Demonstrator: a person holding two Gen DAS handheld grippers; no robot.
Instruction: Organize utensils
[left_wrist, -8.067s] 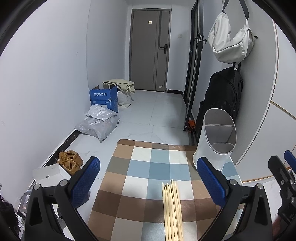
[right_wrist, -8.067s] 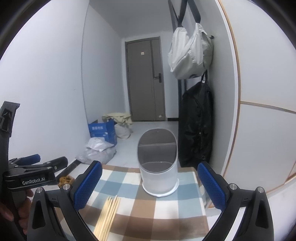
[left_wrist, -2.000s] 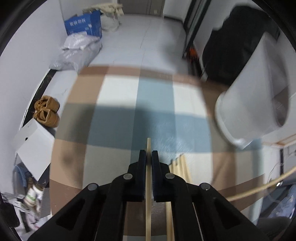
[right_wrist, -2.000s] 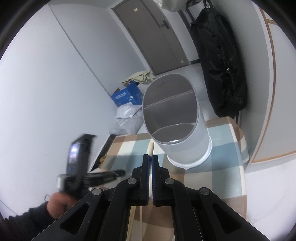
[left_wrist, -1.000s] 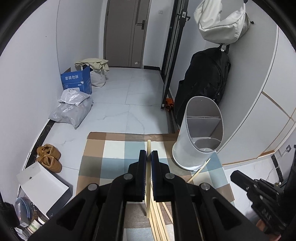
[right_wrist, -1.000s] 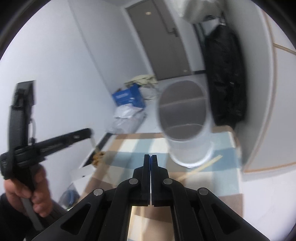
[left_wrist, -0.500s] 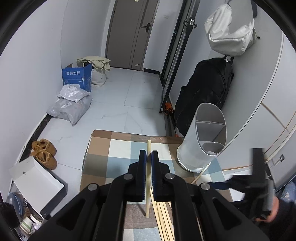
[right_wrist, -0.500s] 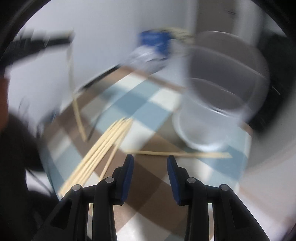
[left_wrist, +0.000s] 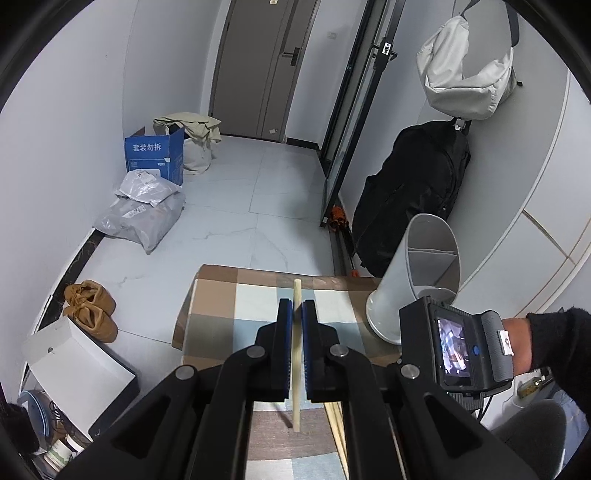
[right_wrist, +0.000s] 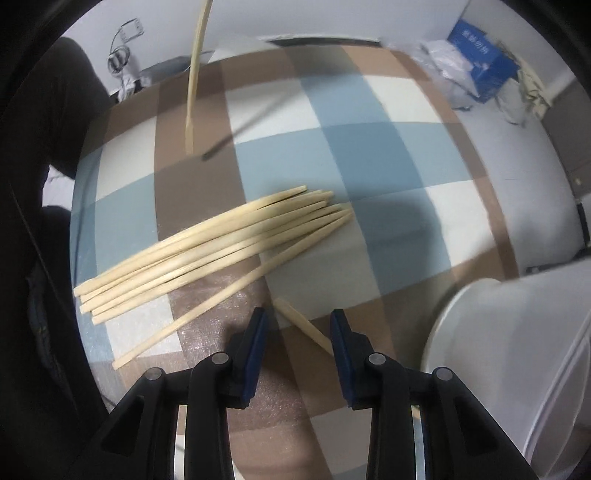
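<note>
My left gripper (left_wrist: 294, 314) is shut on one wooden chopstick (left_wrist: 296, 369), held upright above the checked cloth (left_wrist: 240, 306). That chopstick (right_wrist: 194, 81) also hangs at the top of the right wrist view. My right gripper (right_wrist: 298, 328) points straight down at the cloth (right_wrist: 369, 155), and its jaws are closing. A single loose chopstick (right_wrist: 291, 315) lies on the cloth between them, untouched by the pads. A bundle of several chopsticks (right_wrist: 207, 247) lies just beyond, to the left. The white divided utensil holder (left_wrist: 424, 266) (right_wrist: 498, 350) stands at the cloth's right edge.
A black backpack (left_wrist: 410, 199) leans on the wall behind the holder, with a pale bag (left_wrist: 469, 77) hanging above it. On the floor to the left are a blue box (left_wrist: 155, 155), grey parcel bags (left_wrist: 144, 210), brown shoes (left_wrist: 92, 310) and a white box (left_wrist: 74, 373).
My right gripper swung from facing the room to pointing down at the cloth, and its jaws came apart over the loose chopstick. The left gripper kept hold of its chopstick and shifted slightly.
</note>
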